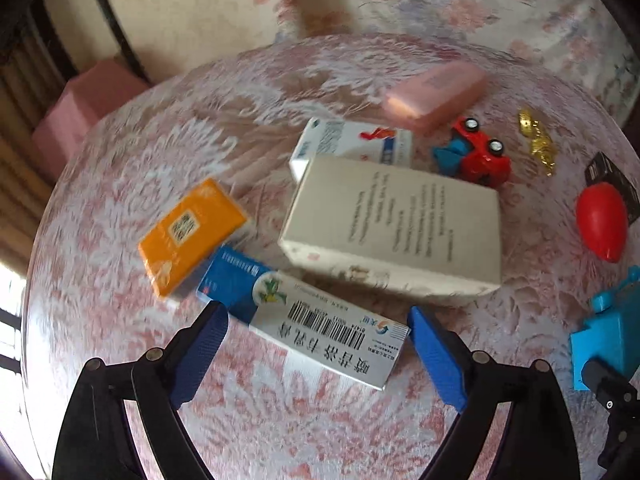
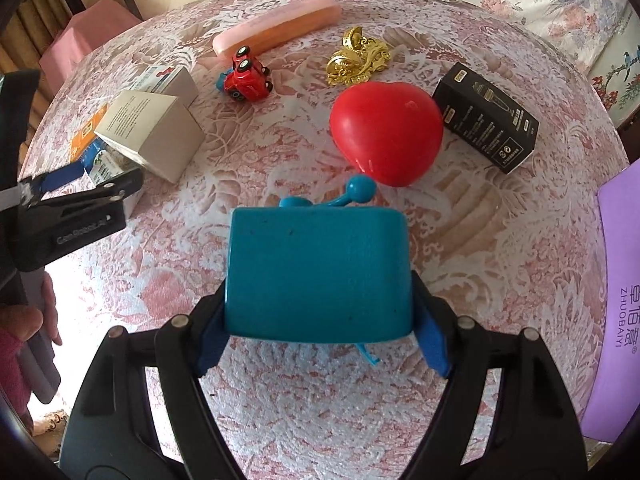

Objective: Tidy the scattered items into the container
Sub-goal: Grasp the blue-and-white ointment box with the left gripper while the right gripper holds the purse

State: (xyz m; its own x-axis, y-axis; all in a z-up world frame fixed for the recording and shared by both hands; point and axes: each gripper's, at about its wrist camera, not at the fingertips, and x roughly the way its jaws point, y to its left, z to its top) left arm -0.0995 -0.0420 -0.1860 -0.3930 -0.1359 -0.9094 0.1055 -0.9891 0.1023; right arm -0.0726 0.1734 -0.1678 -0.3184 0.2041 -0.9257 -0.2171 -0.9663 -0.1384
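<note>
My left gripper (image 1: 314,316) points down at a blue-and-white medicine box (image 1: 316,320) that lies on the lace-covered round table (image 1: 120,184). Its blue pads (image 1: 204,344) touch the box's two ends. In the right wrist view that same gripper (image 2: 86,184) is at the left edge over the box (image 2: 102,162). My right gripper (image 2: 320,320) is shut on a teal block-shaped toy (image 2: 318,272) with round knobs, held just above the cloth. The toy (image 1: 604,332) also shows at the right edge of the left wrist view. A purple container (image 2: 616,300) stands at the far right.
Scattered on the table are a white carton (image 1: 396,224), an orange pack (image 1: 192,232), a white-and-blue box (image 1: 352,140), a pink case (image 2: 276,26), a red toy car (image 2: 246,76), a gold ornament (image 2: 358,58), a red heart (image 2: 386,132) and a black box (image 2: 486,132). A hand (image 2: 44,308) holds the left gripper.
</note>
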